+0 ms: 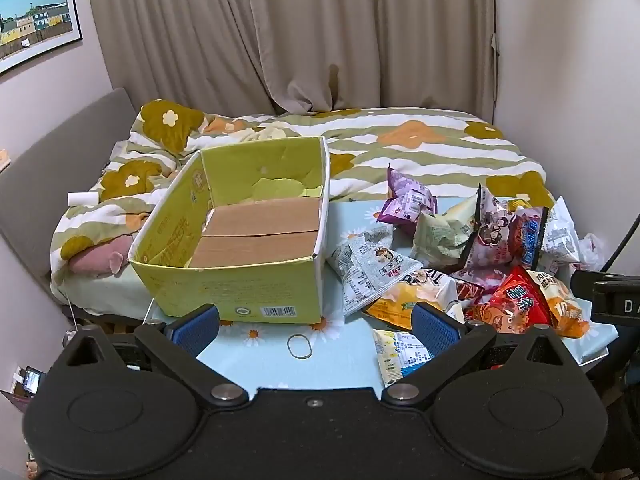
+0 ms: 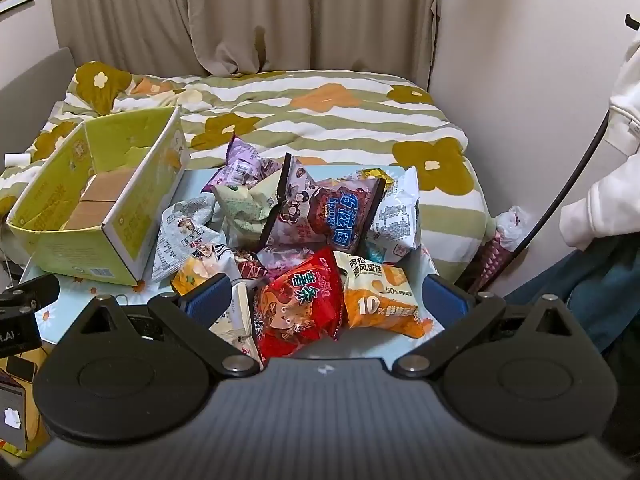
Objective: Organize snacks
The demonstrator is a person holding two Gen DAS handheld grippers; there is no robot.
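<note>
**One empty box, a dozen-odd snack packets, two hand-held grippers spread wide**

One yellow-green cardboard box (image 1: pixel 236 240) stands open-topped on the pale blue, daisy-printed bench (image 1: pixel 320 360). Only its brown bottom flaps show inside; it holds no packet.

From the box, the heap of crinkled foil snack packets (image 2: pixel 304 236) lies toward 3 o'clock, its nearest packet just beside the box's wall. About a dozen packets can be told apart; those underneath are too covered to count exactly. Of the clear ones there is:
- one red packet with green characters (image 2: pixel 300 304), at the heap's 6 o'clock edge;
- one orange cake packet (image 2: pixel 380 300), touching the red one at its 3 o'clock side;
- one pink-and-dark-red packet with blue lettering (image 2: pixel 340 216), propped up in the middle;
- one purple packet (image 1: pixel 406 200), at the heap's 11 o'clock corner;
- one pale green packet (image 1: pixel 444 232), just beside the purple one;
- one grey-white packet with a cartoon face (image 1: pixel 368 268), nearest the box.

One thin rubber band (image 1: pixel 299 346) lies on the bench at the box's 6 o'clock side.

The left hand-held gripper (image 1: pixel 316 320) has its two blue-padded fingers fully apart and grips nothing. The right hand-held gripper (image 2: pixel 328 300) is likewise fully spread and empty, with the red and orange packets showing between its fingers.

Behind the bench, toward 12 o'clock, lies one bed with a flower-patterned, green-striped quilt (image 1: pixel 420 140).
</note>
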